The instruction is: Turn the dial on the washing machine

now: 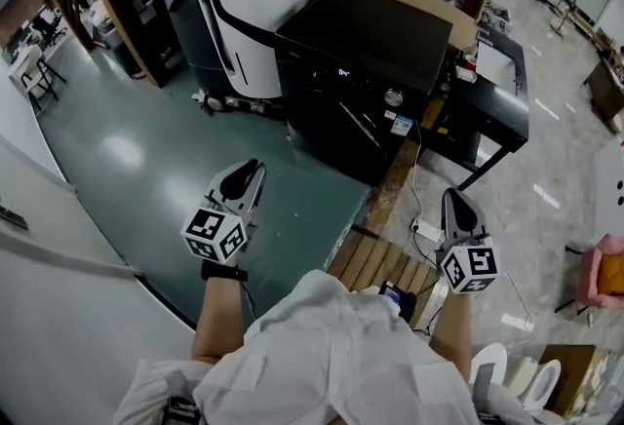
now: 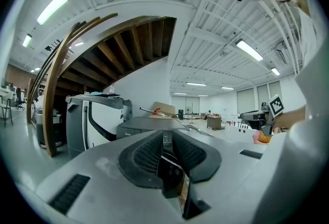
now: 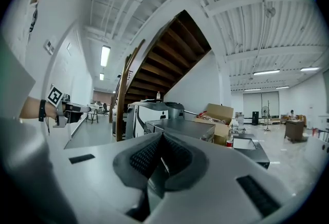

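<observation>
No text is legible. The lit display [image 1: 343,72] on the washing machine [image 1: 363,43] and its front sticker [image 1: 399,126] are too small to read.

The person's left arm [image 1: 218,316] and right arm [image 1: 450,328] reach forward, well apart. The left gripper [image 1: 246,175] and right gripper [image 1: 455,202] point away from the body, each with jaws closed together on nothing.

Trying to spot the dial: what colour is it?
Silver: the dial is a round knob on the black washing machine front. The head view shows it best.
</observation>
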`<state>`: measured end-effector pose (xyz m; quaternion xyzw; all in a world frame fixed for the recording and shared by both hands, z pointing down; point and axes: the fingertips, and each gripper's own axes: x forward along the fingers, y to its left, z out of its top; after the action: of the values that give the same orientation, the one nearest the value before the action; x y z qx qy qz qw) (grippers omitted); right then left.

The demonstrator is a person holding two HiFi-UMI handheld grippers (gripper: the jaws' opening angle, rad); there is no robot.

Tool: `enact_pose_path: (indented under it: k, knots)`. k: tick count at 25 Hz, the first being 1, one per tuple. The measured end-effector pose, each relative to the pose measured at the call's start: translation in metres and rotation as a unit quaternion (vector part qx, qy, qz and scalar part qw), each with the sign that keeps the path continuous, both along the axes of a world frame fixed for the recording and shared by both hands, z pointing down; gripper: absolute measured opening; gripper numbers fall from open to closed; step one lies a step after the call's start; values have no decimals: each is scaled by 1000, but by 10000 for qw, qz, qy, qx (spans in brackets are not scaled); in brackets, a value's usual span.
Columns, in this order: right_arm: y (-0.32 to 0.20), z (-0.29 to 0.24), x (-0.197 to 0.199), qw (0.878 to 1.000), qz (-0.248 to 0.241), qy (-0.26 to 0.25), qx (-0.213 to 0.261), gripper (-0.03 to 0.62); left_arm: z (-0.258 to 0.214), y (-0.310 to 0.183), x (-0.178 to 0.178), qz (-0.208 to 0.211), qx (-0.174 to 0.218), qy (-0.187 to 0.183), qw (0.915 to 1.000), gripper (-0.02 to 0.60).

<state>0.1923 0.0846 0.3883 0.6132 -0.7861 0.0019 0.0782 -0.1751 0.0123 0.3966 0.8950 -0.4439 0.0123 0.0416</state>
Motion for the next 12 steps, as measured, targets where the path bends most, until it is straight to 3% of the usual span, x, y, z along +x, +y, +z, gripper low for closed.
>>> enact_pose_path:
  k: [7, 12]
  knots:
    - [-17, 6, -21, 9999, -122, 94, -57, 2, 13, -4, -25, -187, -107, 17, 9998, 60]
    - [-35, 13, -20, 9995, -208, 149, -161, 2, 21, -18, -22, -226, -206, 62, 9995, 60]
